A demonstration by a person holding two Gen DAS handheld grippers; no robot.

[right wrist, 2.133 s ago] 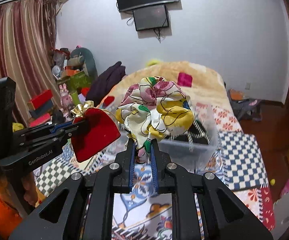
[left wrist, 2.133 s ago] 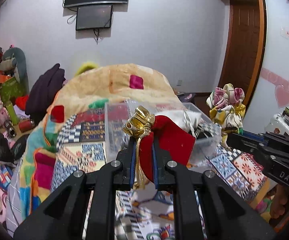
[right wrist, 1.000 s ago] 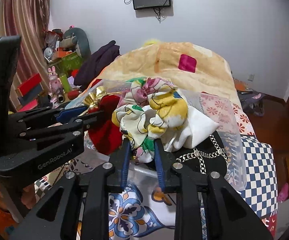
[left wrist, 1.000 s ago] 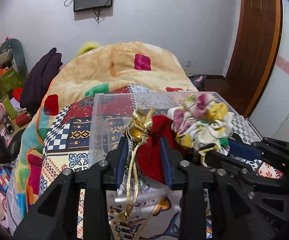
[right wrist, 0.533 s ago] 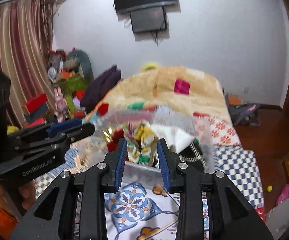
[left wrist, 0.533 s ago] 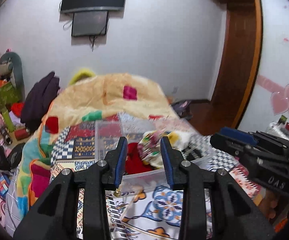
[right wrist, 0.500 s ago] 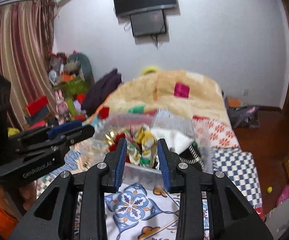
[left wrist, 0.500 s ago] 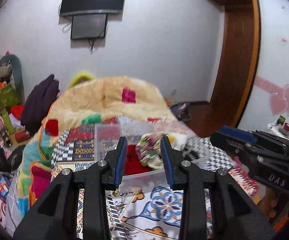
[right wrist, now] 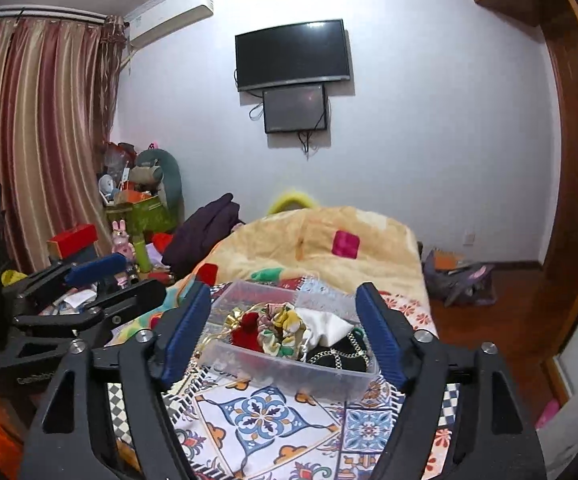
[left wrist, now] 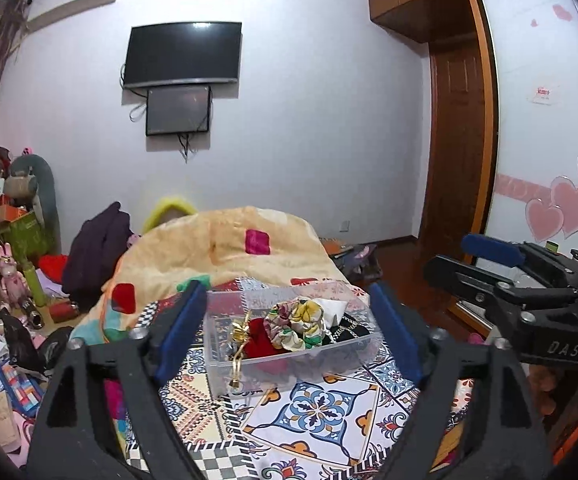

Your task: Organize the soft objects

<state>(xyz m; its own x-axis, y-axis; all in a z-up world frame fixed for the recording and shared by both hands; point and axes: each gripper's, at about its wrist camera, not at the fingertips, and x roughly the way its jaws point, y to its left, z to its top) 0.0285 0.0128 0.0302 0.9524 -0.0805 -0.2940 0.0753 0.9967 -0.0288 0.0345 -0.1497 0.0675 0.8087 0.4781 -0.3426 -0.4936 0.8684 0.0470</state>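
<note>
Your left hand-held gripper (left wrist: 287, 330) and right hand-held gripper (right wrist: 285, 330) both gape wide, holding nothing. The red pouch (left wrist: 259, 338) and floral scrunchie (left wrist: 295, 322) lie side by side in the clear plastic box (left wrist: 329, 364) on the bed (left wrist: 313, 412).

In the one clear bin (left wrist: 289, 364): one red pouch (left wrist: 263, 339), one floral scrunchie (left wrist: 295, 322), one white cloth (left wrist: 331, 307), and seemingly one chained black item (right wrist: 339, 354).
</note>
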